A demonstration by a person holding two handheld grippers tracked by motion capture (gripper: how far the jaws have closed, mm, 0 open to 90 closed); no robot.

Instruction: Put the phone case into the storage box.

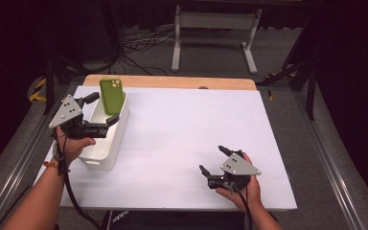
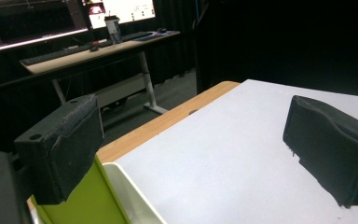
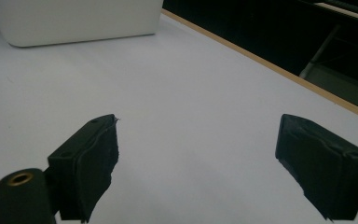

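Green phone (image 1: 112,95) upper left, leaning in white bin (image 1: 106,160); rigid, slick, likely light, grip side edges. Left gripper (image 1: 103,109) jaws wide around it; right gripper (image 1: 213,160) jaws wide, empty.

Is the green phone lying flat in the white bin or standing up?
Standing, tilted: the green phone leans on end against the far wall of the white rectangular plastic bin, its top above the rim. The left gripper is open beside it.

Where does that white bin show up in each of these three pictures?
High view: the white bin stands at the table's left, a green phone leaning in its far end.
Left gripper view: its rim at the bottom left, beside the phone.
Right gripper view: its outer wall at the top left.
Shared landmark: the table's wooden edge.
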